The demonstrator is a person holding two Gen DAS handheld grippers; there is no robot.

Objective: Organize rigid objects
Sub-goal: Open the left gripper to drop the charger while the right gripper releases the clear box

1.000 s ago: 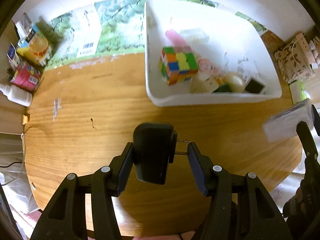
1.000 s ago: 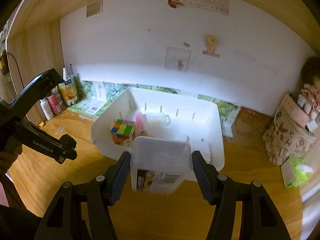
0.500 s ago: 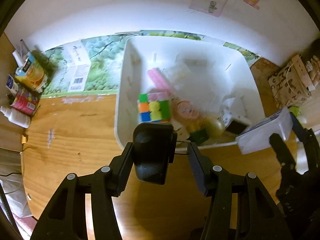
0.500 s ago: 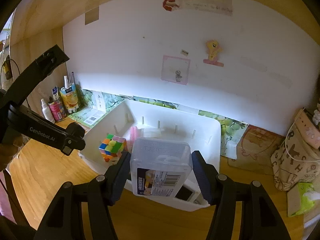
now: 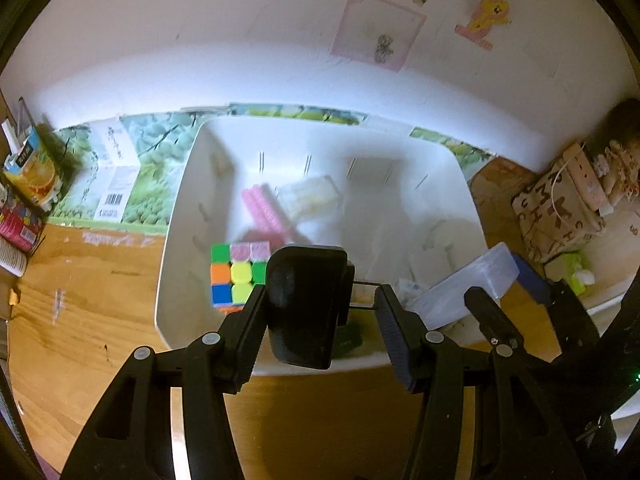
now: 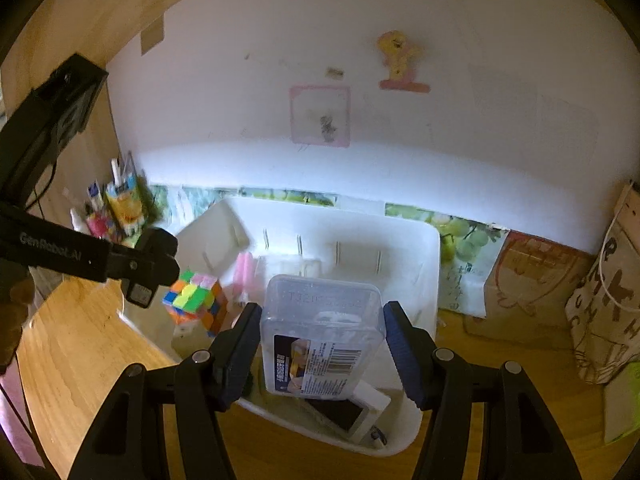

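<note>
A white bin (image 5: 188,184) (image 6: 428,248) stands on the wooden desk against the wall. In it lie a colourful puzzle cube (image 5: 234,276) (image 6: 194,300), a pink comb (image 5: 266,210) and other small items. My left gripper (image 5: 320,312) is shut on a black clip-like object (image 5: 308,304) and holds it over the bin's near rim. My right gripper (image 6: 320,340) is shut on a clear plastic box (image 6: 320,332) with a barcode label, above the bin's right part. The box also shows in the left wrist view (image 5: 468,288).
Juice cartons and small bottles (image 5: 28,176) crowd the left corner. A green-printed paper (image 5: 120,168) lies behind the bin's left side. A patterned bag (image 5: 560,208) (image 6: 608,304) stands at the right. A brown packet (image 6: 532,280) leans on the wall.
Both grippers have moved forward with their objects, from over the desk to over the bin. The clear box now hangs above the bin's contents.
</note>
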